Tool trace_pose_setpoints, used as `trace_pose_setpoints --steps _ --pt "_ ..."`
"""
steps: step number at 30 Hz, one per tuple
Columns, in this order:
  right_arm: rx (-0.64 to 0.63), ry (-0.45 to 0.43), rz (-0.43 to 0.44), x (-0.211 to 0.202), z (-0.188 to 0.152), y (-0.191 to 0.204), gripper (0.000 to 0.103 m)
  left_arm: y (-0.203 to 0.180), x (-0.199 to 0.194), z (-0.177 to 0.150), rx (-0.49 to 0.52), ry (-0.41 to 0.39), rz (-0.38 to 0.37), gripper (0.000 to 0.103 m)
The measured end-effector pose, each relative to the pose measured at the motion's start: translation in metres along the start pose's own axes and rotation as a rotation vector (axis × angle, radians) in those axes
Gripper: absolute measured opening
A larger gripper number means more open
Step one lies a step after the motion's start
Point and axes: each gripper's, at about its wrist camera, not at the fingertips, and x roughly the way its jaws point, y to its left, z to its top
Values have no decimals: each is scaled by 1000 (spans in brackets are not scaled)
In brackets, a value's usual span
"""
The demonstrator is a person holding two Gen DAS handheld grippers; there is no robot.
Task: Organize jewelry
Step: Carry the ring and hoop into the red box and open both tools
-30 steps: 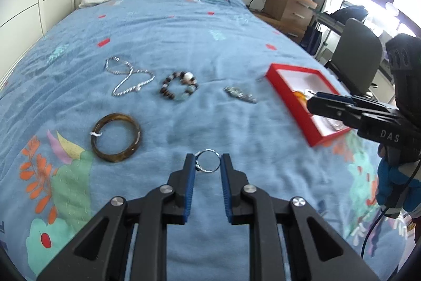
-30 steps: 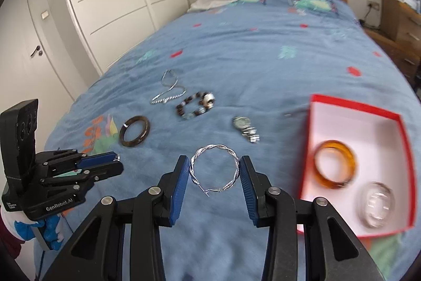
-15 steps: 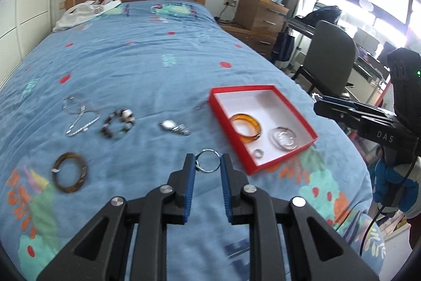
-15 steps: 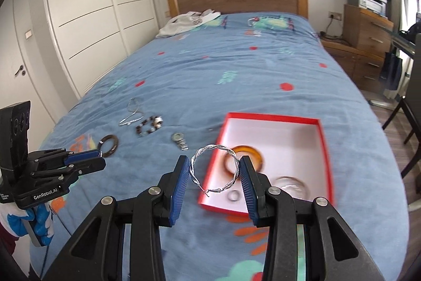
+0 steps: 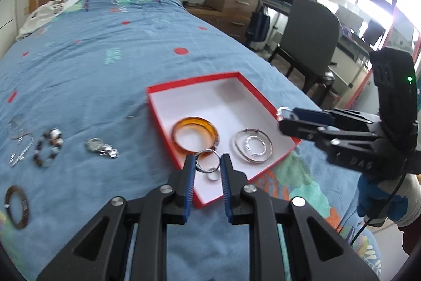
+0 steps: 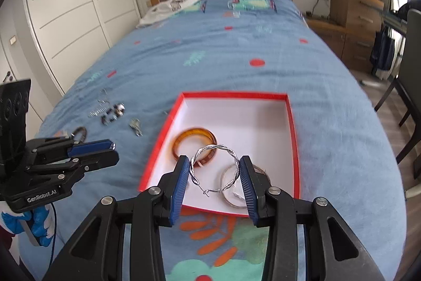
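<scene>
Silver hoops pinched in both the left gripper (image 5: 208, 166) and right gripper (image 6: 214, 170) hang over the red box (image 6: 294, 138), best lowered inside before release.

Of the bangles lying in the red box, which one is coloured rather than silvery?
The amber bangle, translucent orange, at the box's left; the silver bangle beside it is pale metal.

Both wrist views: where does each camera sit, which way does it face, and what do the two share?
Left wrist: on the left gripper, angled down at the red box; it pinches a small silver ring; right gripper and gloved hand alongside.
Right wrist: on the right gripper, same aim, clamping a twisted silver hoop.
Shared: box, amber bangle, blue bedspread.
</scene>
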Motion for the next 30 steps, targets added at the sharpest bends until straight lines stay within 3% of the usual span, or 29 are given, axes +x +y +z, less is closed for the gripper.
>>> trace_pose_setpoints --steps 11,30 --pt "25 85 -5 48 -11 -35 39 -22 77 -2 53 127 -29 18" --pt "8 160 -14 99 10 -54 40 -13 110 -1 24 172 -59 18"
